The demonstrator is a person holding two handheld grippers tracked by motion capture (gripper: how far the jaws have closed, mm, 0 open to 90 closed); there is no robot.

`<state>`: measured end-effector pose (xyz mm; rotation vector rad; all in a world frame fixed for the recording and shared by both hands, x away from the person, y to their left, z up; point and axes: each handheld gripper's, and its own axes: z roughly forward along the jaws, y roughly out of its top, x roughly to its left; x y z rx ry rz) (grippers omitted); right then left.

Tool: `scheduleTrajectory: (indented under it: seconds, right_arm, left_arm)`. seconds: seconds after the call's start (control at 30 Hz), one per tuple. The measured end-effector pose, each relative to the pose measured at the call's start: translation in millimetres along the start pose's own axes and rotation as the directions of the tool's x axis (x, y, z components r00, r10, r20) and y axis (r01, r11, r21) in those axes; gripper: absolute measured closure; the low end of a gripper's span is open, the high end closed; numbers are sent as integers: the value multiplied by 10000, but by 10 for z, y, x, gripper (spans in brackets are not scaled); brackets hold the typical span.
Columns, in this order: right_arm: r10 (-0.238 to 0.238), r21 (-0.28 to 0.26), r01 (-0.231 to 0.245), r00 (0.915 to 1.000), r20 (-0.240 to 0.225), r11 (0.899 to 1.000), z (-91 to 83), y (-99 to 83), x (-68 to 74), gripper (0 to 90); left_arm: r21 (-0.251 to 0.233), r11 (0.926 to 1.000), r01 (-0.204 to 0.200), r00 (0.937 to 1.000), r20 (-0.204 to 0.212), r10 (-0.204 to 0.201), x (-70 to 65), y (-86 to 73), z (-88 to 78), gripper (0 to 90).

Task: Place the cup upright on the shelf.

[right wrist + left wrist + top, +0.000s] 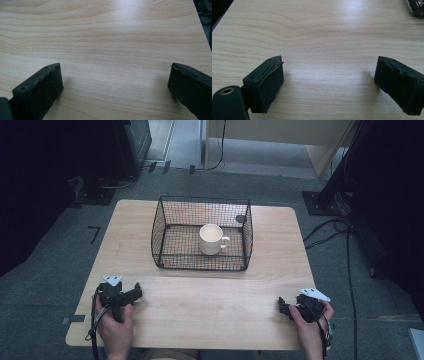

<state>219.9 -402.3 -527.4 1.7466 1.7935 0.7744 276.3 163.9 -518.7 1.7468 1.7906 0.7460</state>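
White ceramic mug [212, 239] inside black wire-mesh basket [170, 212], centre frame; my left gripper [131, 295] lower left, jaws released; my right gripper [285, 307] lower right, jaws released, pale wooden table [210, 300]

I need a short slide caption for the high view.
White mug in a wire basket; left gripper and right gripper rest near the table's edge.
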Motion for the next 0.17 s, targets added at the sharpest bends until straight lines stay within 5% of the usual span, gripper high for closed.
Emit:
scheduleTrajectory:
  seconds: [0.17]
  right_arm:
    - [-4,-1,4,10000,0,10000,0,0,0,0]
  left_arm:
    - [-3,10000,2,10000,1,-2,0,0,1,91]
